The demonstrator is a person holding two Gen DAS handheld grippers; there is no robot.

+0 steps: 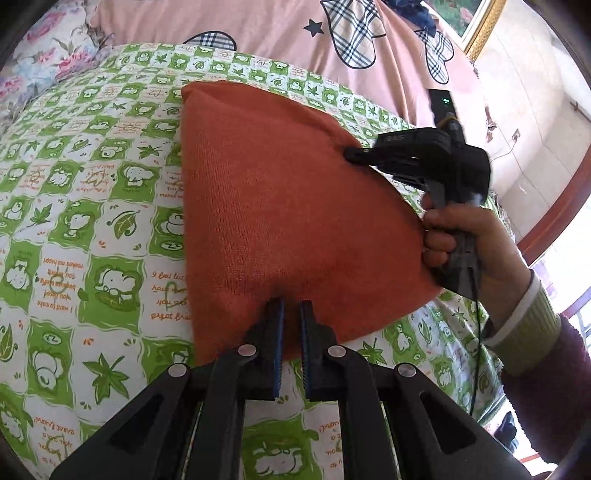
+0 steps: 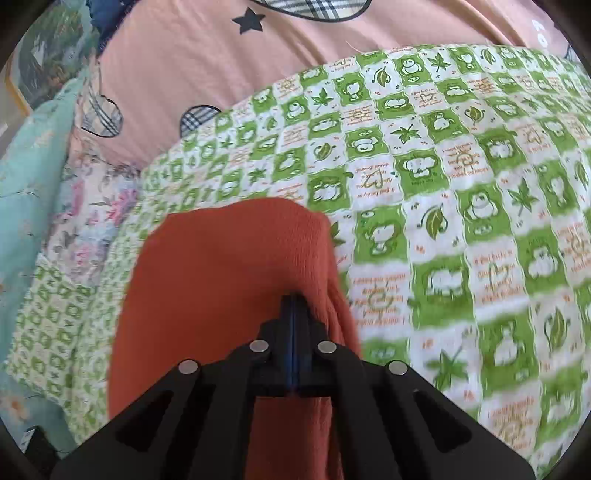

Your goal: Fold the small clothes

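Green-and-white checked bedcover [image 1: 92, 229] with cartoon animals, spread over a bed. On it, centre, orange knitted garment [image 1: 288, 206], folded, lying flat. Near edge pinched by left gripper [image 1: 291, 306], blue pads nearly together on the cloth. Right edge pinched by right gripper [image 2: 293, 299], pads pressed fully together, carried by a hand [image 1: 469, 243]. Beyond, far side, pink quilt [image 1: 258, 26] with plaid shapes.

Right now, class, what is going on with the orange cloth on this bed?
A person is folding an orange knitted cloth on a green-and-white checked bedspread, using a hand-held gripper in each hand. The left gripper is pinched on the cloth's near edge. The right gripper, held in the right hand, is shut at the cloth's right side, where the fabric is bunched up.
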